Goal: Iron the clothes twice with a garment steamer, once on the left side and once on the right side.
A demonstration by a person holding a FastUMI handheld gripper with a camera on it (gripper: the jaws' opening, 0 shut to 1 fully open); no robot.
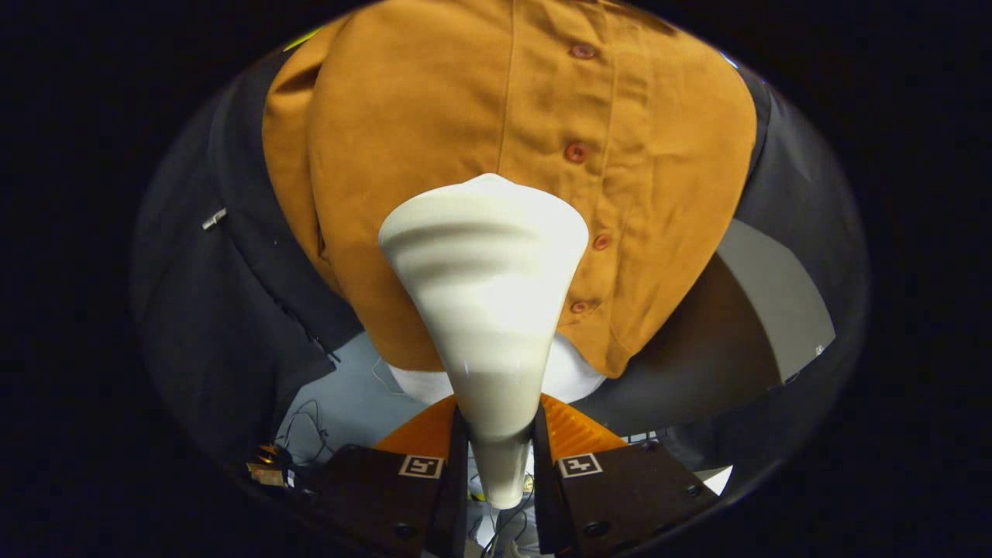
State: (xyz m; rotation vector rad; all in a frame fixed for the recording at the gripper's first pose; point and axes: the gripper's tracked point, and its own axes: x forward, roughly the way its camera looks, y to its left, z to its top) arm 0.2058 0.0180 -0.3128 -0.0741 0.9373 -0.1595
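Hand-held gripper [500, 457] clamps the white steamer head [487, 294] between both fingers; we see it against the orange buttoned shirt [434, 116].

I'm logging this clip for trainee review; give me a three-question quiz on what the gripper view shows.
1. True or false: the gripper has both fingers pressed on the narrow handle of the white garment steamer.
2. What does the steamer's wide head lie against? A) the dark jacket B) the orange button-front shirt C) the grey floor
3. On which side of the steamer head does the shirt's row of buttons run, as seen here?

Key: 1 true. 2 B. 3 To its right; the head covers fabric just left of the placket.
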